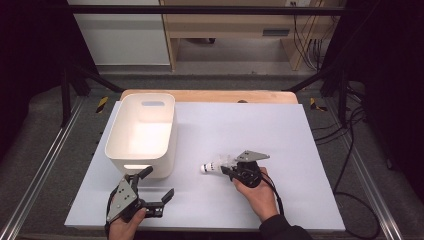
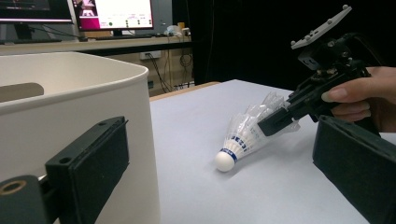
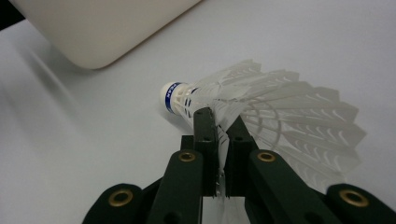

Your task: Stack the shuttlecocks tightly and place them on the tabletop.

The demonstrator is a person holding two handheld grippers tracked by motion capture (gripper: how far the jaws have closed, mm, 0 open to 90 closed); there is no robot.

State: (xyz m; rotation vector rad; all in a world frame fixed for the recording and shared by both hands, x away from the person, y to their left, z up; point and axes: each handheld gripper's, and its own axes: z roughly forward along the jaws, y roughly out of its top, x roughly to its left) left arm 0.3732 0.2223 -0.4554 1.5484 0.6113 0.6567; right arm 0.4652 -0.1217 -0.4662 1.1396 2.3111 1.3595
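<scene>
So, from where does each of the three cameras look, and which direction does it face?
High view: above the person's side, looking forward and down on the table; both forearms, left gripper, right gripper.
Left gripper view: rides on the left gripper, looks level past the white bin; its own jaws wide apart.
Right gripper view: rides on the right gripper, looks down along its jaws, closed on the skirt.
All three share the shuttlecock.

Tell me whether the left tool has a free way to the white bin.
Probably yes: the left tool sits open right beside the white bin, with bare table between them; the right tool pinches the shuttlecock farther off.
</scene>
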